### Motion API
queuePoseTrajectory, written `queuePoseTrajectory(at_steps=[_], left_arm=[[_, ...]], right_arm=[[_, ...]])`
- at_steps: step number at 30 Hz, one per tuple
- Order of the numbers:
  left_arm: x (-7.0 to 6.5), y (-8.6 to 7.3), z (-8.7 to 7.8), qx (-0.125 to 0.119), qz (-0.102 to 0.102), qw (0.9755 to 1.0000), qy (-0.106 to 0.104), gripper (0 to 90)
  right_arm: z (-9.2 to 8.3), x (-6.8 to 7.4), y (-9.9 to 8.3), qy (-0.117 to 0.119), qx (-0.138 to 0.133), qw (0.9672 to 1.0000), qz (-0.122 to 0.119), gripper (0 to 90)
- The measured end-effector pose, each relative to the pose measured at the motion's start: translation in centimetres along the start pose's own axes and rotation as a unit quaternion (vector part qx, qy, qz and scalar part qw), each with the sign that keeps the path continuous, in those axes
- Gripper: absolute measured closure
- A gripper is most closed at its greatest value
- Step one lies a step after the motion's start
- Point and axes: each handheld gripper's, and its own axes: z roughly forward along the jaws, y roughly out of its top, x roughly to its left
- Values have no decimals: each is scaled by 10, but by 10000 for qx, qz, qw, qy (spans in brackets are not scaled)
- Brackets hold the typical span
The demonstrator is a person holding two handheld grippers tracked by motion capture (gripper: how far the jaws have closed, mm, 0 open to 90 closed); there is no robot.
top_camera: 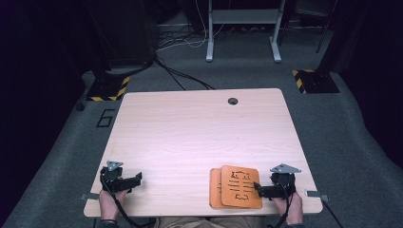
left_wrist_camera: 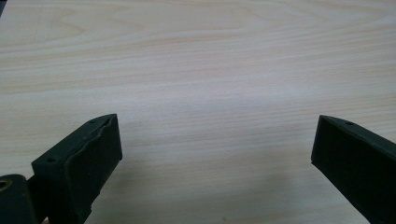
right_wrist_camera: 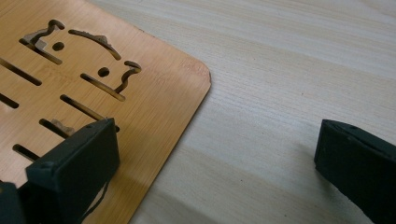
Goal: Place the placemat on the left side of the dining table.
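Note:
Two orange wooden boards with cut-out slots lie stacked near the table's front edge, the top board (top_camera: 241, 186) (right_wrist_camera: 84, 88) slightly offset over the lower board (top_camera: 215, 187). My right gripper (top_camera: 260, 189) (right_wrist_camera: 215, 154) is open at the top board's right edge, its left jaw over the board and its right jaw over bare table. My left gripper (top_camera: 137, 179) (left_wrist_camera: 217, 144) is open above bare wood at the front left, with nothing between its jaws. A hand holds each gripper from the table's front edge.
The light wooden table (top_camera: 199, 128) has a round cable hole (top_camera: 232, 101) near its far edge. Beyond it on the grey carpet stand a white desk frame (top_camera: 243, 28), cables, and two bases with yellow-black stripes (top_camera: 108, 89) (top_camera: 314, 80).

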Motion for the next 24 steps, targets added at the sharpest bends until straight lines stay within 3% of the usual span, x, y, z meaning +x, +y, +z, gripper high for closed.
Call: queuePoseTrajectory(at_steps=[8, 17, 19, 24], left_arm=[[-21, 13, -10, 122, 147, 9993, -318, 16], [-46, 22, -18, 36, 259, 9978, -603, 23], [-55, 24, -18, 76, 295, 9967, -755, 25], [-72, 29, -17, 127, 474, 9947, -900, 29]], right_arm=[[0, 0, 0, -18, -10, 10000, 15, 0], [0, 0, 0, -20, -23, 10000, 1, 0], [0, 0, 0, -23, -26, 10000, 5, 0], [0, 0, 0, -29, -29, 10000, 6, 0]])
